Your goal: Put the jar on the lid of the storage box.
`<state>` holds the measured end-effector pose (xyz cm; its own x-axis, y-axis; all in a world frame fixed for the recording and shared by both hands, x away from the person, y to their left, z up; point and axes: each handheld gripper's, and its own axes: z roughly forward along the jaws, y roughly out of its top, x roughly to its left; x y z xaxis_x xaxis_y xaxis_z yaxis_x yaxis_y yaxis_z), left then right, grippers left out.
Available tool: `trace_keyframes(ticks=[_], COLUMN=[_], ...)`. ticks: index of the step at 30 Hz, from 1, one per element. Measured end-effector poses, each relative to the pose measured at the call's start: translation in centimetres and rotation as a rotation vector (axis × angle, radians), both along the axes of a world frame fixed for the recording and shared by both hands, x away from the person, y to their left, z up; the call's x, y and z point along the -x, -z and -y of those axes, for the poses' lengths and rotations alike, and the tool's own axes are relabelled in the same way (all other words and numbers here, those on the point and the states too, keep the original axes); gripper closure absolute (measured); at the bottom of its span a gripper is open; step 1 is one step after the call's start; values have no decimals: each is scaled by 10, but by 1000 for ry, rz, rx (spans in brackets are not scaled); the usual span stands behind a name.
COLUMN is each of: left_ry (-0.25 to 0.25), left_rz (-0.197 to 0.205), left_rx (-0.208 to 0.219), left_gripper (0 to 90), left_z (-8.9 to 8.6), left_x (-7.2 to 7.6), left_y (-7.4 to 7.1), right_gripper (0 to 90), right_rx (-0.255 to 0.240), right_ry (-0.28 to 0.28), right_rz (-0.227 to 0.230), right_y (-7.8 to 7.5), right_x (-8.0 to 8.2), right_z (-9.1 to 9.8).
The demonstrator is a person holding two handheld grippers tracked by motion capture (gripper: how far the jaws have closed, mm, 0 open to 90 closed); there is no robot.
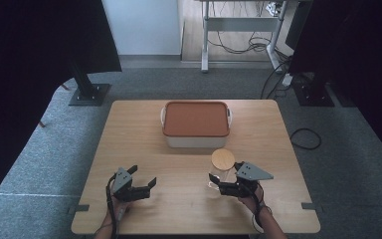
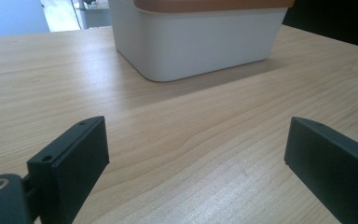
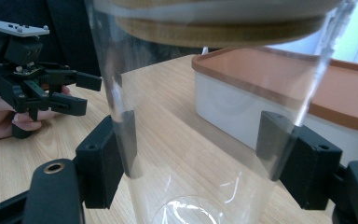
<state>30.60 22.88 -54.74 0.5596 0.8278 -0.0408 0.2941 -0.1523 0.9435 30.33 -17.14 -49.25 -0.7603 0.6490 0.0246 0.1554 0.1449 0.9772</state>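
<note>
Right gripper [image 1: 218, 187]: its jaws stand on either side of a clear jar [image 1: 221, 172] with a round wooden lid [image 1: 223, 159], which stands upright on the desk [image 1: 189, 164]. In the right gripper view the jar [image 3: 205, 130] sits between the two jaws, the pads [image 3: 103, 161] pressed against its wall on both sides; the gripper [image 3: 198, 156] is clamped on the jar. The lid [image 3: 219, 21] lies above the jaws, well over the grip line.

A white box [image 1: 195, 124] with an orange-brown lid [image 1: 195, 118] sits on the desk just beyond the jar, ahead of the right gripper.

Left gripper [image 1: 144, 177]: it is released, jaws spread wide with bare desk [image 2: 168, 140] between them. The white box [image 2: 196, 39] lies ahead of it, well apart. The left gripper [image 3: 86, 93] is beside the jar, apart from it, held by a hand [image 3: 0, 116].
</note>
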Motion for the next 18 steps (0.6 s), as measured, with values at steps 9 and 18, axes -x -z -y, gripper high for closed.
trace_keyframes(ticks=[9, 18], left_ry=[1, 0], left_rz=[-1, 1], left_rx=[3, 2], left_gripper=[60, 60], left_z=[0, 0], left_x=[0, 0], left_y=[0, 0], right_gripper=[253, 254], right_rx=[9, 9], right_ry=[-15, -34], right_rz=[2, 12], right_y=[-4, -9], right_x=[-4, -6], right_z=[1, -2])
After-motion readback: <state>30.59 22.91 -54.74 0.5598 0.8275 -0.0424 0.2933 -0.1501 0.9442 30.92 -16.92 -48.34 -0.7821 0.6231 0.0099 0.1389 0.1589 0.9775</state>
